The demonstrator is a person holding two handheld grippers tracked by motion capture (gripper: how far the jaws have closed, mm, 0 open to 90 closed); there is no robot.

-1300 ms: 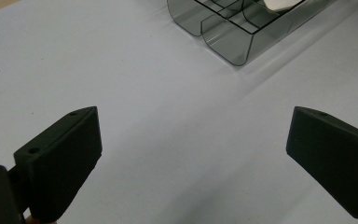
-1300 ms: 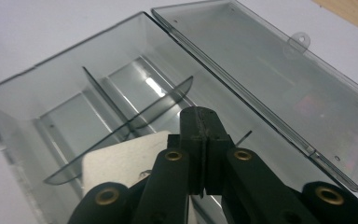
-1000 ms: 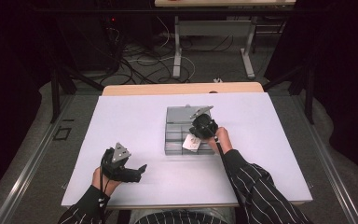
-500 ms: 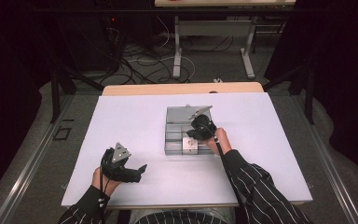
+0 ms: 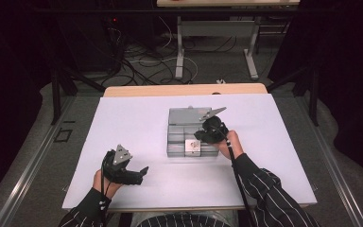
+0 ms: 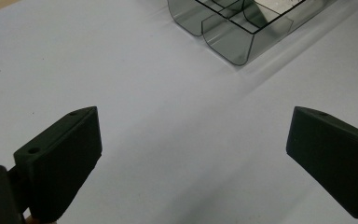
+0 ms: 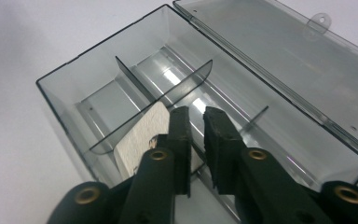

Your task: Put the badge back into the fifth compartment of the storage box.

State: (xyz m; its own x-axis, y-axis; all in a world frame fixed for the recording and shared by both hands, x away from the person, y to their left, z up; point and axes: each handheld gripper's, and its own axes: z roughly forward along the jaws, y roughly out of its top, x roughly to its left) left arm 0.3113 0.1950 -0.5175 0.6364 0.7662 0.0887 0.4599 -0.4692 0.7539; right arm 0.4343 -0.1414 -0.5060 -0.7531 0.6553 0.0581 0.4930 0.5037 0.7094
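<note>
Since a second ago our right gripper [image 7: 196,122] has lifted a little at the box [image 5: 184,124] and its jaws have just parted slightly, leaving the card [image 7: 142,136] beside them in the 6 o'clock compartment, seemingly dropped; our left gripper [image 6: 193,154] idles wide open, empty

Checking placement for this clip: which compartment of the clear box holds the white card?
The near-side compartment right under the right gripper holds the white card; the other compartments of the clear box look bare.
</note>
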